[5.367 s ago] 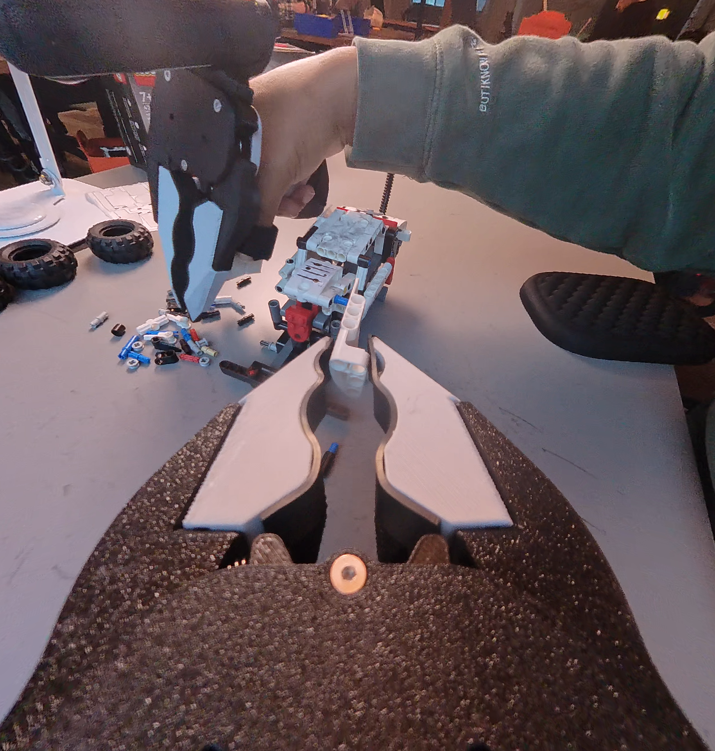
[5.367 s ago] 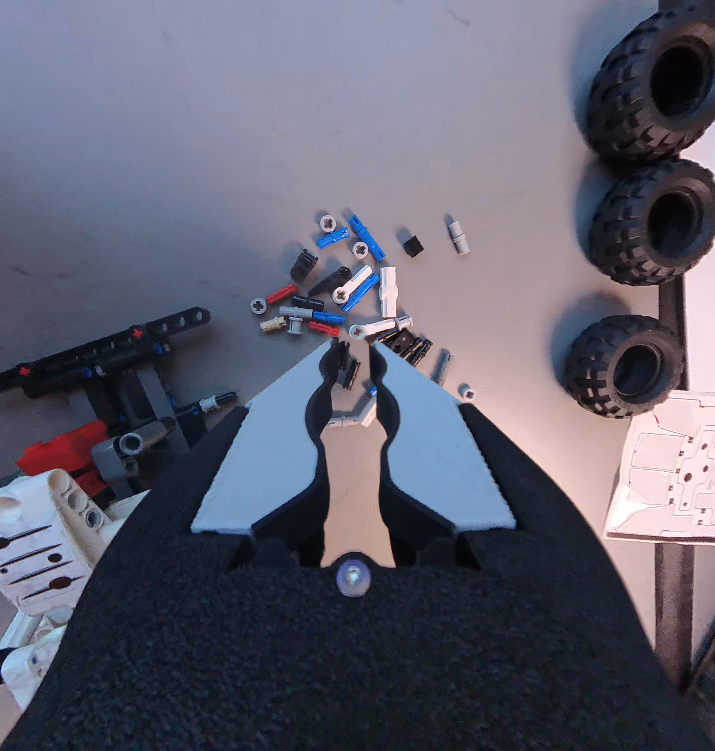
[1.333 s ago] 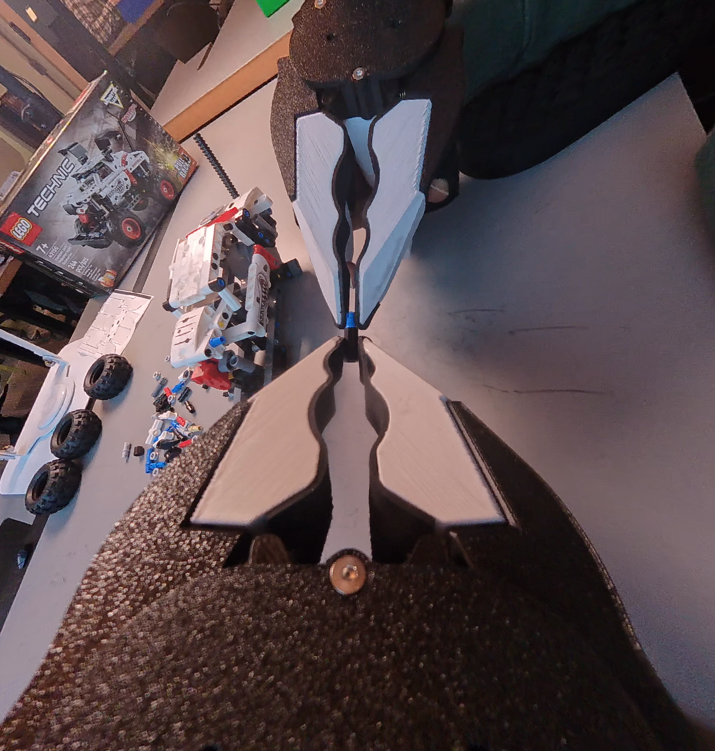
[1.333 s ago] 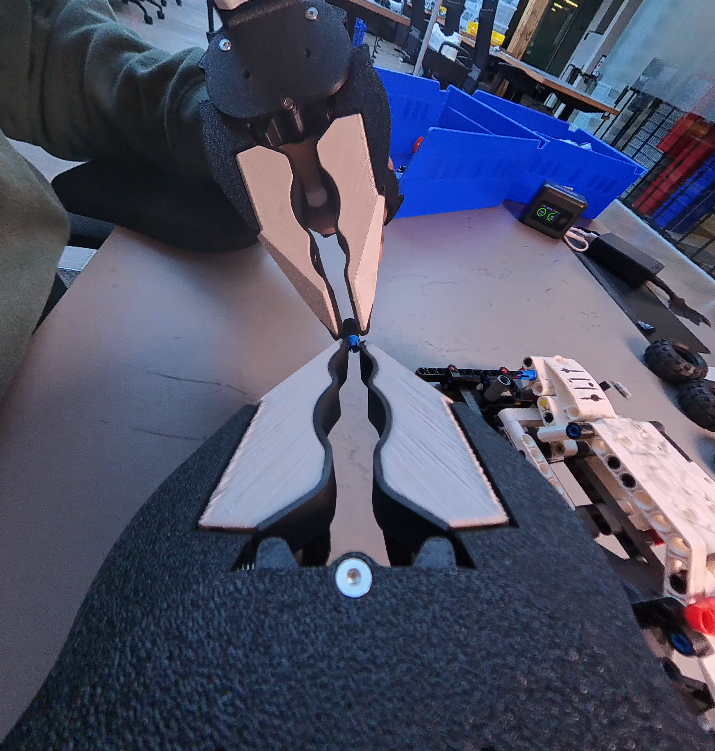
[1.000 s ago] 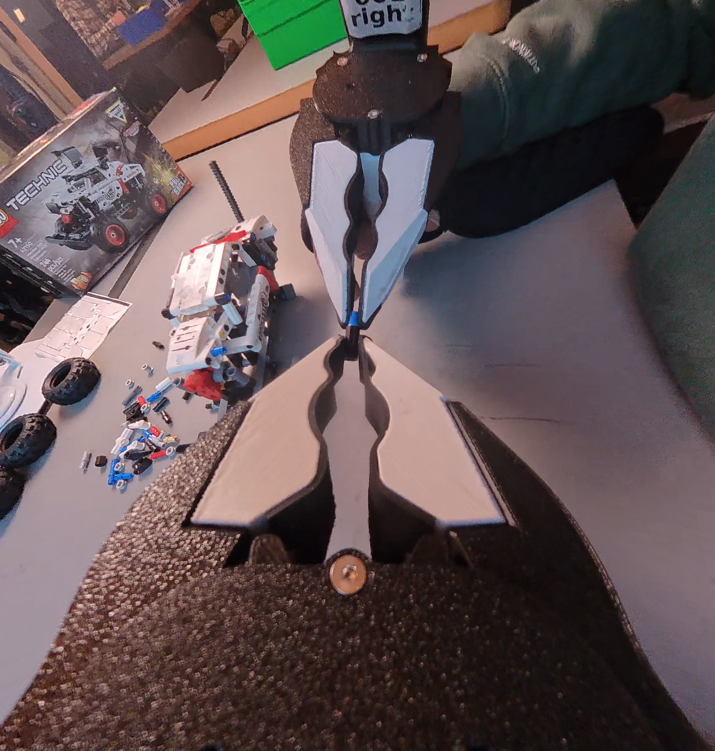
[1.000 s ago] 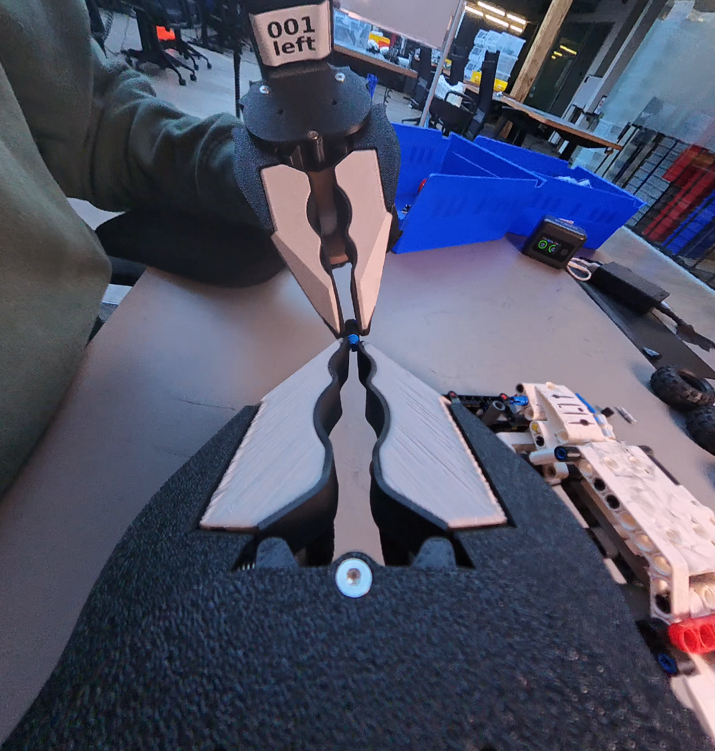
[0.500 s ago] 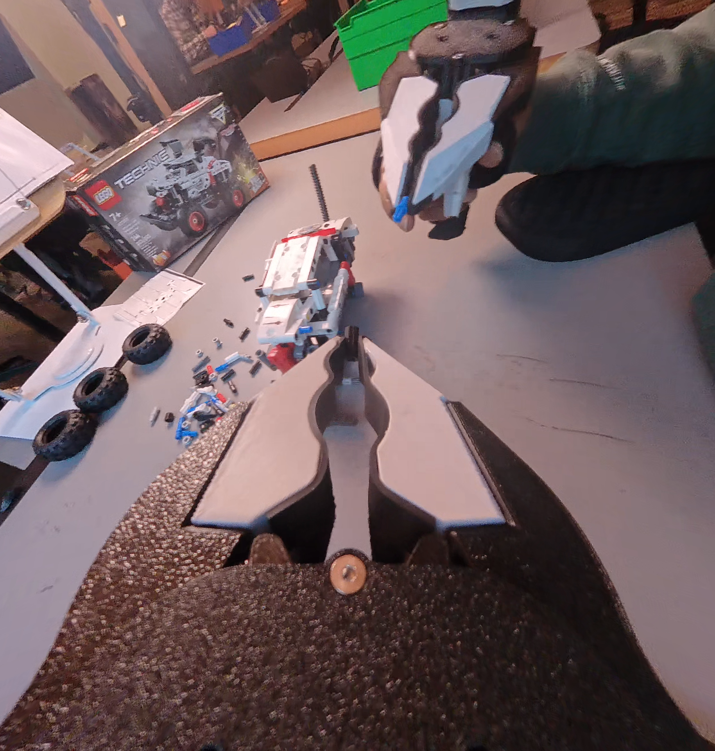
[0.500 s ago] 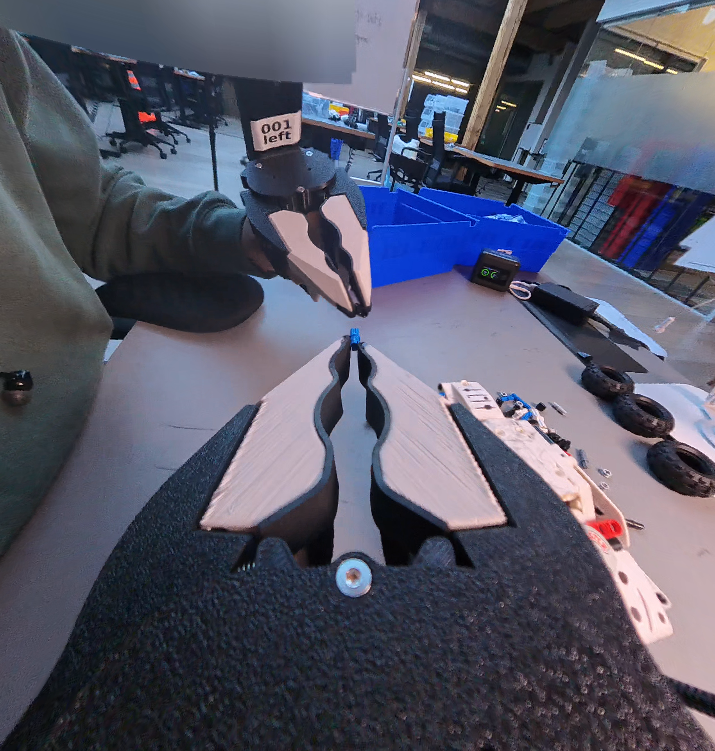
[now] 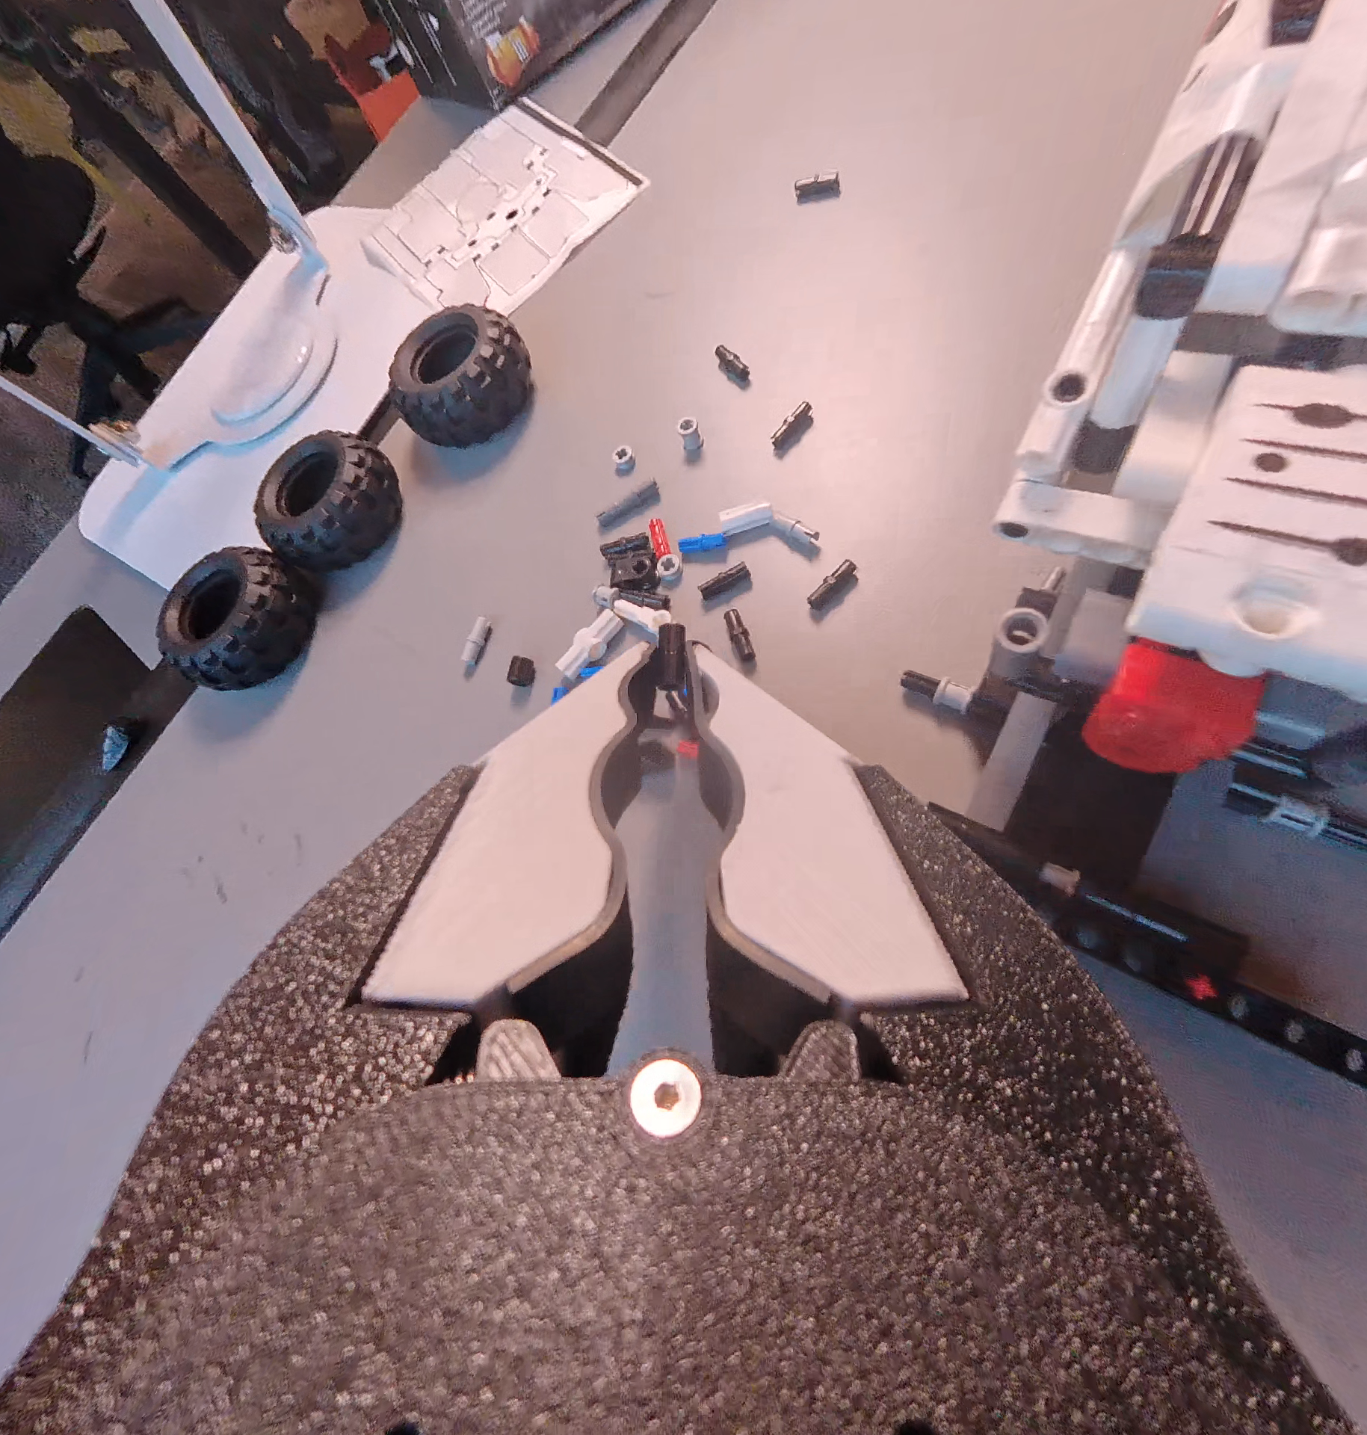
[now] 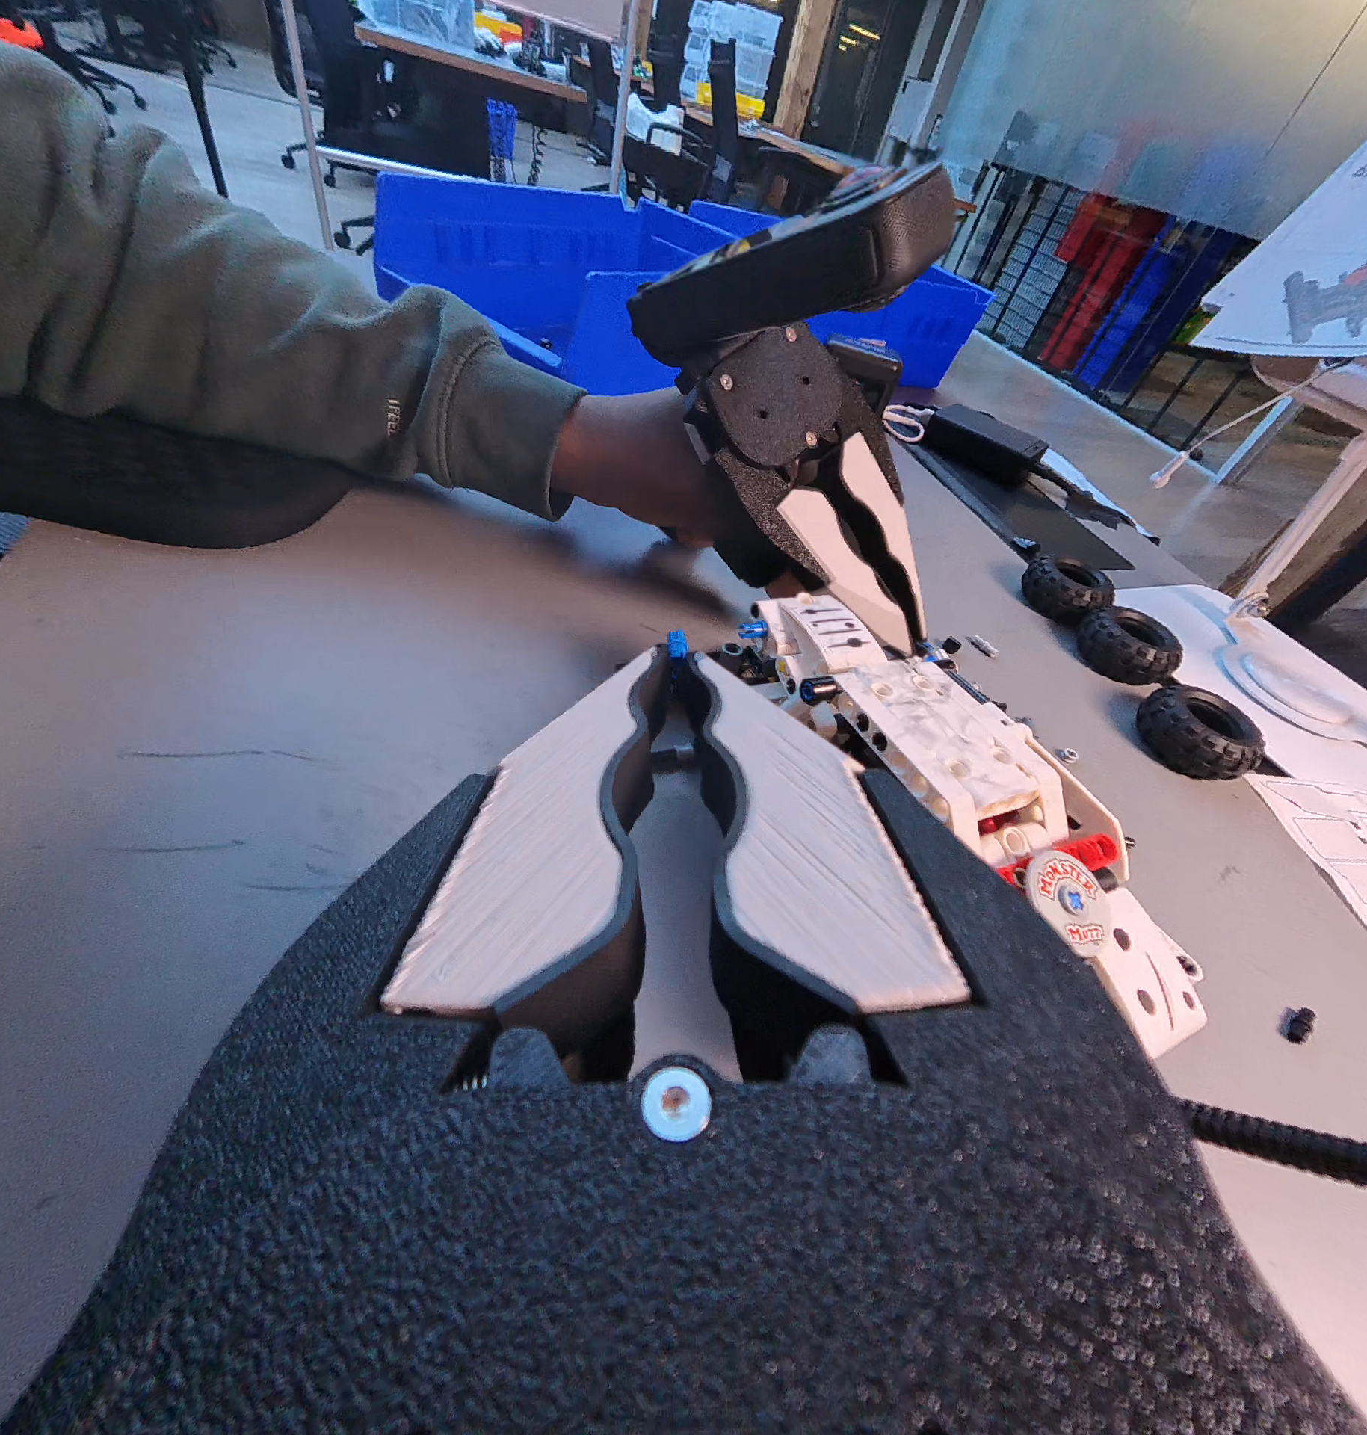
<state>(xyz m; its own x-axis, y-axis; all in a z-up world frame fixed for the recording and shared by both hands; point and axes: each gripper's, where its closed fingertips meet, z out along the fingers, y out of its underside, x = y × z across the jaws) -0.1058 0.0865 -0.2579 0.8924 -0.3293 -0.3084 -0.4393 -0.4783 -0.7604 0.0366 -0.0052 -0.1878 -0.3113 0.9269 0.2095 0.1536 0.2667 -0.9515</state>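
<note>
Black, short plastic connector pin [image 9: 670,647] sits pinched at your left gripper [image 9: 671,660] tips above the scattered loose pins [image 9: 668,543], while your right gripper [image 10: 676,658] pinches a small blue pin [image 10: 675,643]; either shallow tip grip can slip and drop its pin into the pile.

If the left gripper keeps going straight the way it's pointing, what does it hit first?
Probably the scattered small pins on the grey table just beyond the left gripper, which is shut on a black pin; depth is uncertain.
</note>
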